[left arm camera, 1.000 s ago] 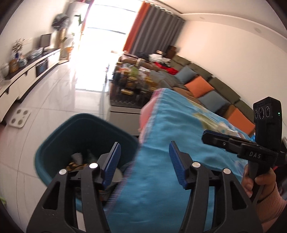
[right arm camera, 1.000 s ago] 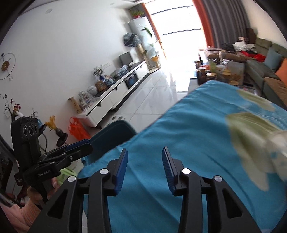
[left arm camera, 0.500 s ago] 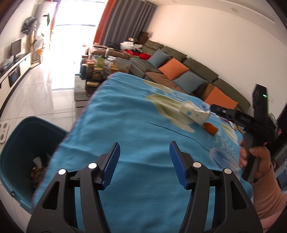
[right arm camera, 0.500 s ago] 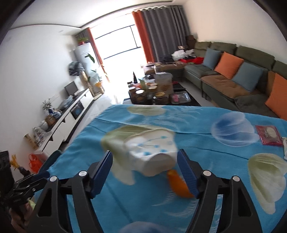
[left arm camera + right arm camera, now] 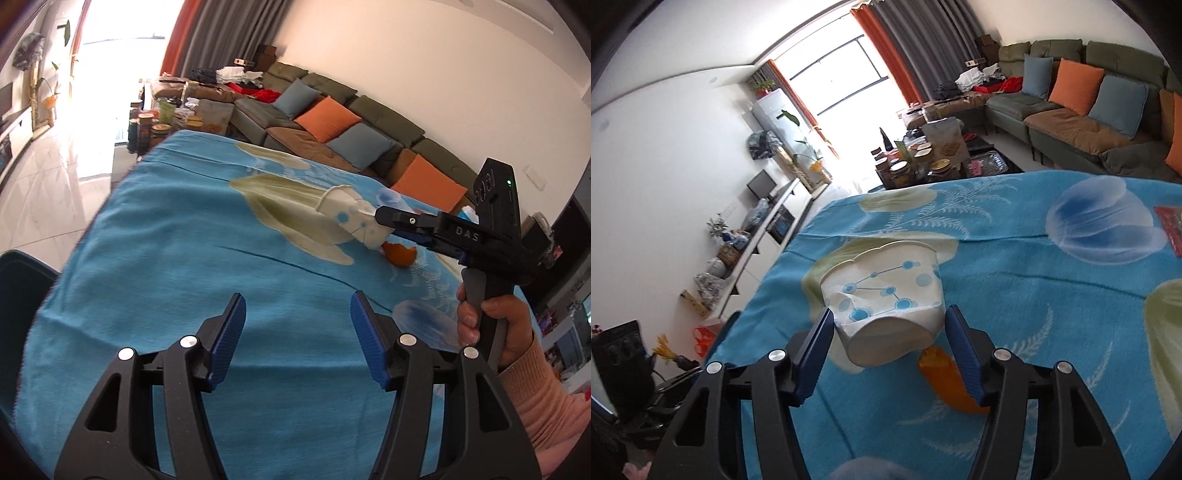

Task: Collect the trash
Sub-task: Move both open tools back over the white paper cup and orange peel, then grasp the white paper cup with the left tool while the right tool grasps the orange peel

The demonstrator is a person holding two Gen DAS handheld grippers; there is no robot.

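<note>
A crumpled white paper cup [image 5: 882,291] with blue dots lies on its side on the blue flowered tablecloth [image 5: 177,258]. An orange peel [image 5: 945,380] rests just beside its base. My right gripper [image 5: 889,314] straddles the cup's base, jaws closing, both pads close to the sides with a thin gap. In the left wrist view the right gripper [image 5: 384,218] reaches over the cup [image 5: 343,214] and the peel [image 5: 400,254], held by a hand [image 5: 491,325]. My left gripper [image 5: 297,332] hovers over bare cloth near the table's front, jaws opening, nothing between them.
A dark teal bin [image 5: 18,288] stands on the floor off the table's left edge. A red packet [image 5: 1171,229] lies at the table's far right. Beyond the table are a low table crowded with jars [image 5: 923,162] and a long sofa [image 5: 1071,110].
Both grippers swung from the bin side over the table. The right gripper came up to the paper cup and now has it between its jaws, which have narrowed. The bin slid to the left edge.
</note>
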